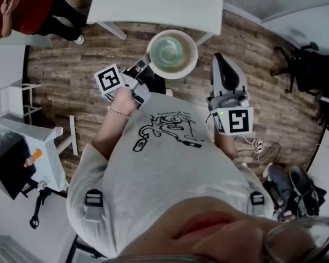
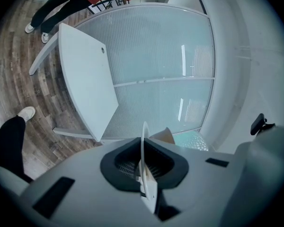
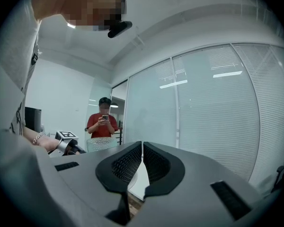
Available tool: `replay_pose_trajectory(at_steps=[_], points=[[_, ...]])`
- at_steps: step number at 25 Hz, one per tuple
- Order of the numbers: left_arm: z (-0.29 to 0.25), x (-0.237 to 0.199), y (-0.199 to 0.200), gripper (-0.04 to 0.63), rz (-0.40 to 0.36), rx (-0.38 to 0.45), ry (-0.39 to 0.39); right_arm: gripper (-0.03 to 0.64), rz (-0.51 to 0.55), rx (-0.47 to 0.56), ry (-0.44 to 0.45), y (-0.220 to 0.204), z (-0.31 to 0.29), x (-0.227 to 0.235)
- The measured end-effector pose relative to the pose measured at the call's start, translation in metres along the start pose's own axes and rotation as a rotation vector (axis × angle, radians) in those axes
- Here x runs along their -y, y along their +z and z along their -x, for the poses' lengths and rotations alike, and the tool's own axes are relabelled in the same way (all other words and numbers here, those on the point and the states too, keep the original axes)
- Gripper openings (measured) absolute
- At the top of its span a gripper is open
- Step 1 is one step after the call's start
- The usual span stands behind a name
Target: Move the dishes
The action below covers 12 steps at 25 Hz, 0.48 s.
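Head view: person in red top (image 1: 27,10) at upper left, standing on wood floor (image 1: 71,75); left gripper (image 1: 147,69) left of centre, jaws clamped on rim of glass bowl (image 1: 172,53); bowl at top centre, just under edge of white table (image 1: 159,4) in frame; right gripper (image 1: 221,62) right of centre, apart from bowl. Left gripper view: thin bowl rim edge-on between pressed jaws. Right gripper view: jaws together, nothing between them; bowl visible at lower left.
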<state>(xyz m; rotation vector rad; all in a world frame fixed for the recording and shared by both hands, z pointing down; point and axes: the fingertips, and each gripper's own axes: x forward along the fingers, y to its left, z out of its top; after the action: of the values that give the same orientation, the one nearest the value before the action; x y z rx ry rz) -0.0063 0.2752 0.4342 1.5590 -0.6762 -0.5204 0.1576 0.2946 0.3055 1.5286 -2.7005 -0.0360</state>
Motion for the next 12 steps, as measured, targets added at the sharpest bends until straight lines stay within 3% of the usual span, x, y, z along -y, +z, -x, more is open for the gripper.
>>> replay_pose_trajectory(at_steps=[12], points=[[-0.063, -0.013, 0.086, 0.011, 0.018, -0.049, 0.017, 0.037, 0.005, 0.021, -0.033, 0.006, -0.1, 0.039]])
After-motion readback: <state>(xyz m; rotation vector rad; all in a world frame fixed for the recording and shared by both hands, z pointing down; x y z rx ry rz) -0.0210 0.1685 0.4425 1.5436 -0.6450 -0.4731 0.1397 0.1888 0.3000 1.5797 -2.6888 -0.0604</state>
